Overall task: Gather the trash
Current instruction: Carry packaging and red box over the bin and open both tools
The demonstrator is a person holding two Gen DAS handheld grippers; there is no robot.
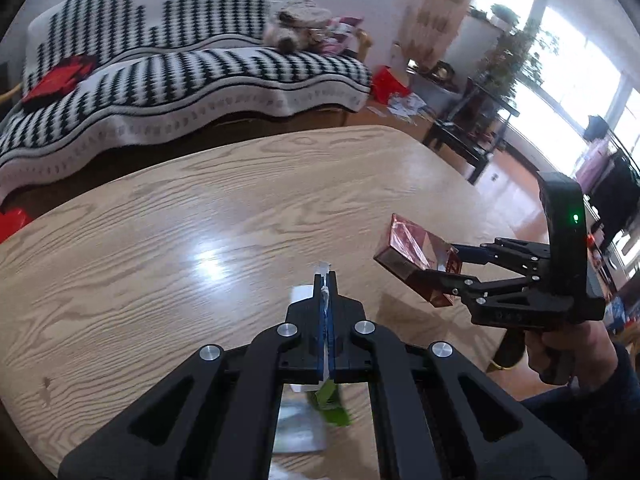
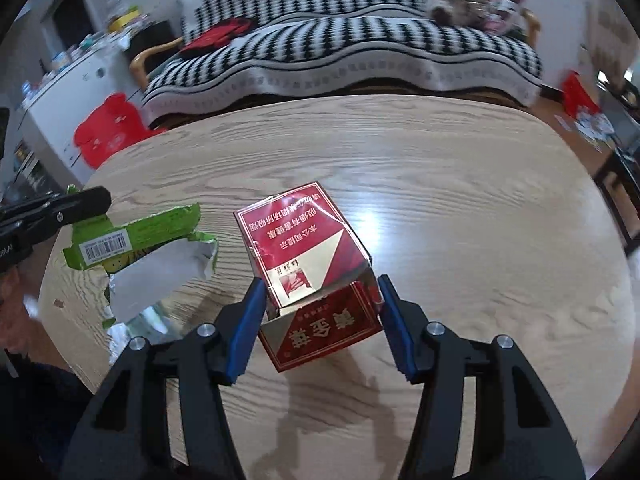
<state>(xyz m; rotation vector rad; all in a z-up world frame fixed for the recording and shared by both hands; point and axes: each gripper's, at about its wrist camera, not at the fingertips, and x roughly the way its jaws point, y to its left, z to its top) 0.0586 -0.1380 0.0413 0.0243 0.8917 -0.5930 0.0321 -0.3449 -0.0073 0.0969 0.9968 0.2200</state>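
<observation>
While aloft | red cigarette carton (image 2: 316, 268) flap open | green wrapper (image 2: 140, 236) torn

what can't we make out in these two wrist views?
- Green wrapper: in the left wrist view the left tongs and their linkage cover nearly all of it.
- Red cigarette pack: contents unseen; its open flap end faces the camera, the inside hidden.
- Any trash bin: in neither view.
- Clutter on the sofa: blurred, too small to identify.
- Right tongs: the far pad's contact is hidden by the pack.
</observation>
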